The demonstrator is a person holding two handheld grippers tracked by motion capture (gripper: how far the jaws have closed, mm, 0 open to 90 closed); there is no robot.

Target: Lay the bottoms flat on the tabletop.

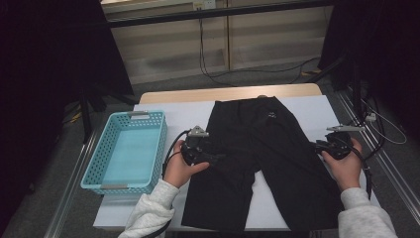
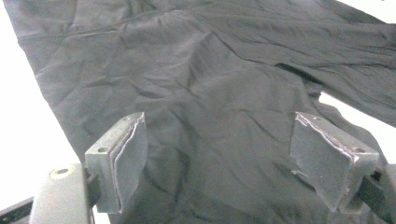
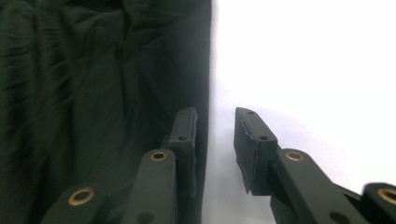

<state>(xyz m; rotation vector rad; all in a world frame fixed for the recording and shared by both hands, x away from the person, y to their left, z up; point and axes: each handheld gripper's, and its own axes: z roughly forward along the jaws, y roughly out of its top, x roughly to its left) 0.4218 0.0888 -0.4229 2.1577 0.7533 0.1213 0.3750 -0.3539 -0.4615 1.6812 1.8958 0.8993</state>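
White sheeting covers the counter [image 1: 317, 111], where black trousers [image 1: 257, 148] lie spread flat with the legs toward the person, beside a turquoise basket [image 1: 128, 151] at the left. At the trousers' left edge, the left gripper [image 2: 217, 154] hovers over the wrinkled cloth, jaws spread wide and grasping nothing. At the right edge, the right gripper [image 3: 215, 144] keeps a narrow gap, nothing pinched between its jaws.

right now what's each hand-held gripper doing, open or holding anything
left hand-held gripper: open wide over the black shorts, nothing gripped.
right hand-held gripper: open by a narrow gap at the shorts' edge, nothing between the pads.
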